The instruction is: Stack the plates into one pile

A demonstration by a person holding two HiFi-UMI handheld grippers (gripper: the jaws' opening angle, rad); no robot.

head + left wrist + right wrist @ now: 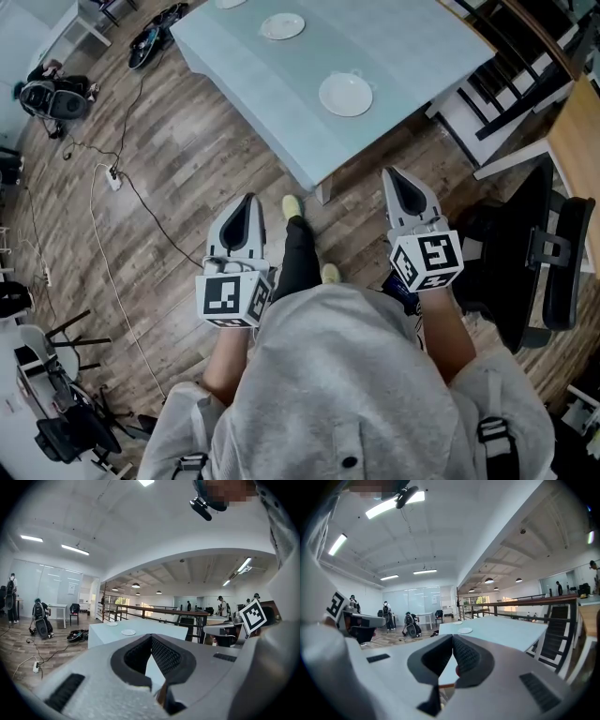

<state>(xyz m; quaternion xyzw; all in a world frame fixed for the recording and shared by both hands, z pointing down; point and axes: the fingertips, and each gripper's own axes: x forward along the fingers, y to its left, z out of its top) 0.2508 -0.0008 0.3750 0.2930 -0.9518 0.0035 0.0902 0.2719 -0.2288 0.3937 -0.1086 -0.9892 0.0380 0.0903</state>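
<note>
Nearer plate [345, 94] and farther plate [281, 25] lie well apart on pale table [412, 47], unstacked; third plate [230, 3] cut off at top edge. Left gripper [247, 202] and right gripper [394, 178] over wood floor [187, 159], near table corner. Both sets of jaws together, nothing between them.

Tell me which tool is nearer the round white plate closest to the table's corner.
Right. The right tool is below and right of the round white plate in the head view; the left tool is farther off, lower left, over the wooden floor.
</note>
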